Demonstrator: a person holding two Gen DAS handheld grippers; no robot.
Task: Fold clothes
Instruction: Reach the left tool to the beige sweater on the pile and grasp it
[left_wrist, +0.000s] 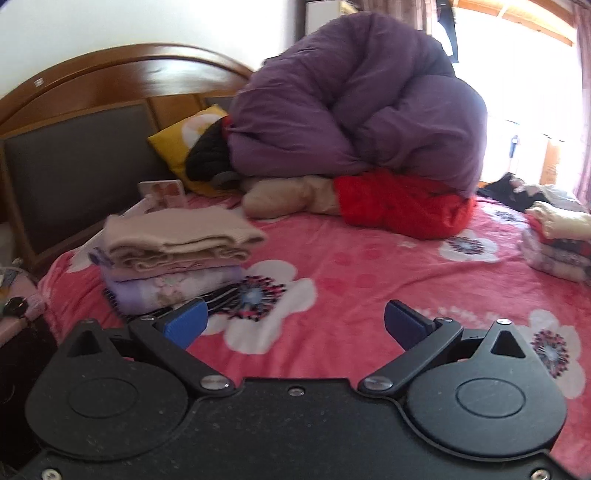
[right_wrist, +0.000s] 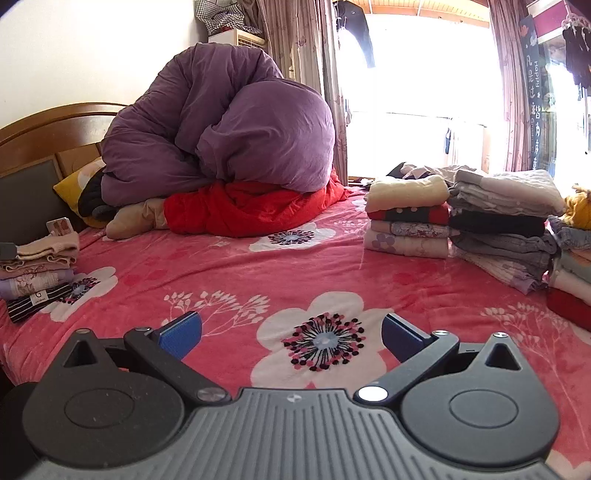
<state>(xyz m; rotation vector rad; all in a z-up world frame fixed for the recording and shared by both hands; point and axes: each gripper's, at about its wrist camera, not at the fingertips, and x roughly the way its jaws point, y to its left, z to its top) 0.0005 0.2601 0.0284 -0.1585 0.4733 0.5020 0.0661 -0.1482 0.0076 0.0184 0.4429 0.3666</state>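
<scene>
Left wrist view: left tongs (left_wrist: 293, 325) are spread wide, nothing held, above the pink floral bedspread (left_wrist: 369, 266). Right tongs (right_wrist: 291, 332) likewise wide and empty. Folded clothes are stacked in a left pile (left_wrist: 177, 251) near the headboard (left_wrist: 74, 155) and in right piles (right_wrist: 406, 218) toward the window. Step judged: between garments, none in hand. Unfolded items seem to lie behind the right piles (right_wrist: 424, 170); a reach there is called for next. Purple duvet (right_wrist: 221, 125) is left alone.
</scene>
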